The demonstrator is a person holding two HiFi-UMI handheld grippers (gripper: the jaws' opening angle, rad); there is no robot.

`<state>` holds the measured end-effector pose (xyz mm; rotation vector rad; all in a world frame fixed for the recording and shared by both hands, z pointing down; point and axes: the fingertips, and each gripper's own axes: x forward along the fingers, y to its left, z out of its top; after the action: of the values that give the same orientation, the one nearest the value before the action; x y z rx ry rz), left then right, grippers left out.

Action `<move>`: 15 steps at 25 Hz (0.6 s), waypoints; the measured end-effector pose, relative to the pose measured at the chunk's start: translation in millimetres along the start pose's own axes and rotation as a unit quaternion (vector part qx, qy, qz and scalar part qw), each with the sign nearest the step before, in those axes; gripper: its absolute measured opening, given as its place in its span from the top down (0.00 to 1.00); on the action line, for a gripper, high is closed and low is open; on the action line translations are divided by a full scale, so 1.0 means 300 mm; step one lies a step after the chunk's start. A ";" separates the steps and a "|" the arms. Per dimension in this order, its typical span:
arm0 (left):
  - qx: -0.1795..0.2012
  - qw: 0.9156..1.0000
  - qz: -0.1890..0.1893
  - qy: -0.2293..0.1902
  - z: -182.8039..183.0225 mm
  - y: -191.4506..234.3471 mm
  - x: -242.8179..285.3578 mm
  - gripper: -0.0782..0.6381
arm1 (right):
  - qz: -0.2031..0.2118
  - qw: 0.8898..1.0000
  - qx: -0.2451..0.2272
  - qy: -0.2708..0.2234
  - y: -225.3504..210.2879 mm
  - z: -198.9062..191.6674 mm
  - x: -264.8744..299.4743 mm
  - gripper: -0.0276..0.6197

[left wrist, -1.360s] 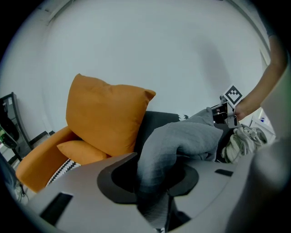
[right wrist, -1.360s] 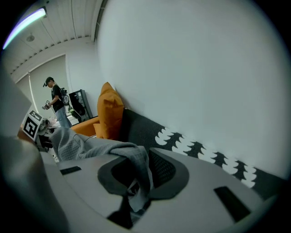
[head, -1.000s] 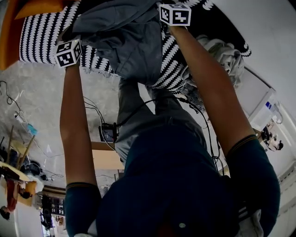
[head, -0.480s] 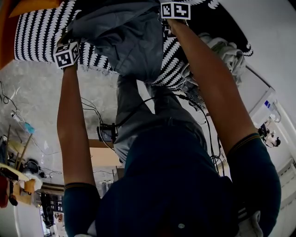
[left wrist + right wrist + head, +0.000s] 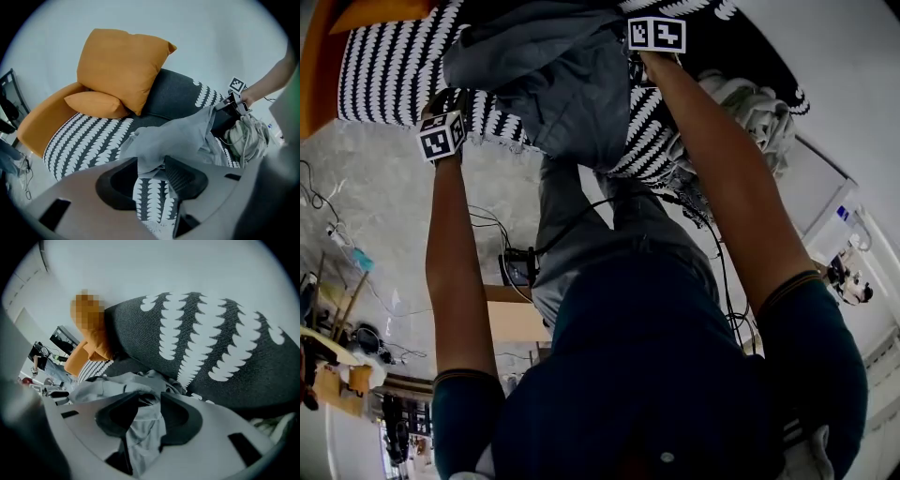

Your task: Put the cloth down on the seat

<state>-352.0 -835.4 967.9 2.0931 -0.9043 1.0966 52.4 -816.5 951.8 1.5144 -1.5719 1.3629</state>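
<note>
The grey cloth (image 5: 562,84) lies crumpled on the black-and-white striped sofa seat (image 5: 389,75), stretched between my two hands. In the left gripper view my left gripper (image 5: 151,161) has just been opening, and one edge of the cloth (image 5: 183,136) hangs loosely between its wide jaws. My right gripper (image 5: 151,397) has also just been opening, with a fold of the cloth (image 5: 108,385) draped slackly between its jaws. In the head view only the marker cubes show, the left cube (image 5: 442,136) at the seat's front edge and the right cube (image 5: 656,34) over the seat.
Two orange cushions (image 5: 122,65) lean on the dark backrest (image 5: 211,343) beside an orange armrest (image 5: 42,122). A pile of pale laundry (image 5: 750,103) sits at the seat's right end. Cables (image 5: 502,230) run over the floor, and a white box (image 5: 834,225) stands at right.
My left hand's cube has drifted back toward the seat's front edge. The right cube has barely shifted. The cloth sits lower and more bunched on the seat.
</note>
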 end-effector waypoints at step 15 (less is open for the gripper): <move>0.033 0.976 0.040 -0.210 0.307 -0.244 -0.518 0.88 | 0.089 0.968 -0.126 -0.198 0.266 0.174 -0.509 0.94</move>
<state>-319.3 -817.2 776.4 2.4113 -1.1707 0.7365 20.9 -819.0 774.7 1.5809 -2.0821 0.9346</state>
